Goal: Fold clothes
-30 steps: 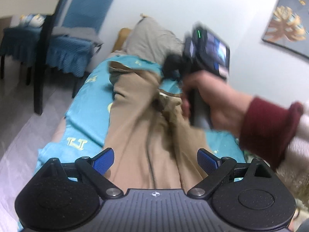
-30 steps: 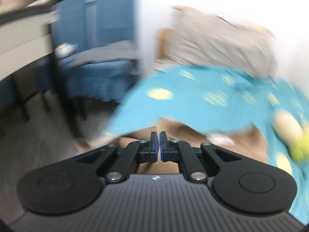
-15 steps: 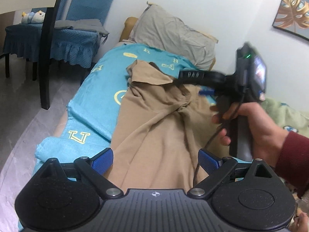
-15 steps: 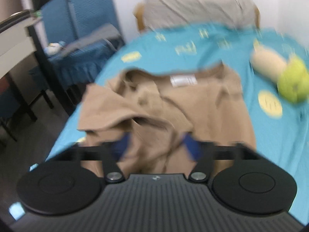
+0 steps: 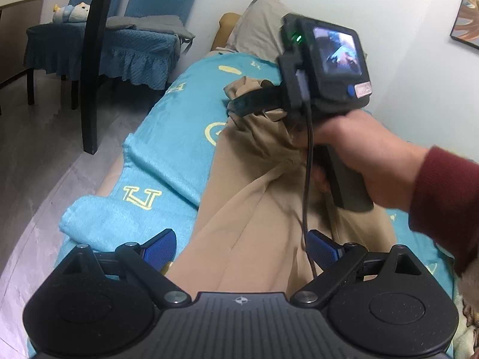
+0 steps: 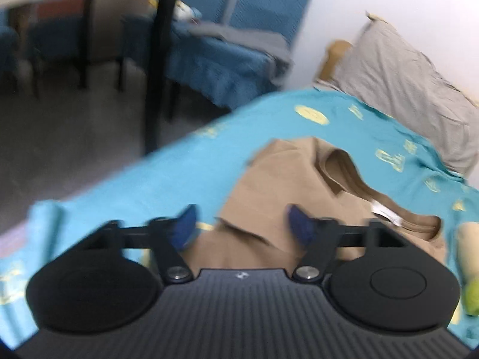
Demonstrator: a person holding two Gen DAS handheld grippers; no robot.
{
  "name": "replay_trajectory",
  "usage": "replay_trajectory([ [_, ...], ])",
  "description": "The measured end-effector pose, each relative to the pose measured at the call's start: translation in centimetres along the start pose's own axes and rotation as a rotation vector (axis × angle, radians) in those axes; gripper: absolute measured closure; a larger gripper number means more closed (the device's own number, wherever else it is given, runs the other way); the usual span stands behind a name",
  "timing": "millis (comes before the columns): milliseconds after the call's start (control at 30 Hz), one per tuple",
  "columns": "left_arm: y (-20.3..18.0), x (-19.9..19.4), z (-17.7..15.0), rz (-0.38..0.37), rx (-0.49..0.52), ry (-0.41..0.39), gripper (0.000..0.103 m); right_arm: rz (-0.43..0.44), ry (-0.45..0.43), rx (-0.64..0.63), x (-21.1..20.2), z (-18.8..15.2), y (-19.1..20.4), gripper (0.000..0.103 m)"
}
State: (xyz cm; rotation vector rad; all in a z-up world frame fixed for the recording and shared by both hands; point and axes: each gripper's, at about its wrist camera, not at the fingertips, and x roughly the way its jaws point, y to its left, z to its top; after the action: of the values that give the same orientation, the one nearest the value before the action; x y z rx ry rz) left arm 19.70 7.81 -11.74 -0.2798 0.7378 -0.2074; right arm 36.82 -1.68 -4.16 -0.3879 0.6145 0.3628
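A tan T-shirt lies crumpled along the turquoise blanket on a bed. My left gripper is open and low over the shirt's near end, the cloth lying between its blue pads without touching them. A hand in a dark red sleeve holds my right gripper at the shirt's far left corner. In the right wrist view that gripper is blurred and its jaws are closing. A flap of the tan shirt lies between the pads, which stand apart. The collar with its white label is to the right.
A grey pillow leans on the wall at the bed's head. To the left of the bed are a black table leg, a blue-covered chair and bare floor. Soft toys lie on the blanket's right side.
My right gripper went from shut to wide open, then narrower, and swung down to the shirt's left sleeve. My left gripper sank closer to the shirt and stayed open.
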Motion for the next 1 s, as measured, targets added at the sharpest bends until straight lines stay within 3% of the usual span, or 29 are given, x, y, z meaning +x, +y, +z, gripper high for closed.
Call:
replay_trajectory([
  [33, 0.0, 0.0, 0.0, -0.003, -0.001, 0.0, 0.008, -0.008, 0.007, 0.05, 0.1, 0.3, -0.8, 0.088],
  [167, -0.2, -0.2, -0.1, -0.017, -0.005, -0.005, 0.008, 0.061, -0.077, 0.312, -2.4, 1.3, -5.6, 0.093],
  [300, -0.5, -0.4, -0.2, -0.04, -0.009, -0.017, 0.007, 0.043, -0.141, 0.552, -3.3, 1.3, -11.5, 0.095],
  [533, -1.4, -0.2, -0.5, -0.06, 0.046, -0.033, 0.007, -0.094, -0.051, 0.733, 1.6, -2.0, -17.3, 0.096],
  [667, -1.6, 0.3, -0.7, -0.052, 0.066, -0.016, 0.007, -0.083, -0.019, 0.717, 3.9, -3.9, -16.9, 0.095],
  [767, -1.6, 0.7, -0.7, -0.044, 0.074, -0.009, 0.007, -0.056, -0.032, 0.741, 3.5, -4.7, -16.5, 0.093],
  [867, -1.7, 0.9, -0.7, -0.033, 0.082, -0.005, 0.007, -0.045, -0.001, 0.754, 2.2, -4.7, -16.8, 0.079],
  [933, -1.9, 0.7, -0.7, -0.03, 0.092, -0.011, 0.007, -0.039, 0.0, 0.747, 0.1, -4.5, -17.0, 0.042],
  [1000, -2.4, 0.3, -0.7, -0.03, 0.107, -0.022, 0.007, -0.006, -0.039, 0.753, -3.7, -4.6, -16.8, 0.018],
])
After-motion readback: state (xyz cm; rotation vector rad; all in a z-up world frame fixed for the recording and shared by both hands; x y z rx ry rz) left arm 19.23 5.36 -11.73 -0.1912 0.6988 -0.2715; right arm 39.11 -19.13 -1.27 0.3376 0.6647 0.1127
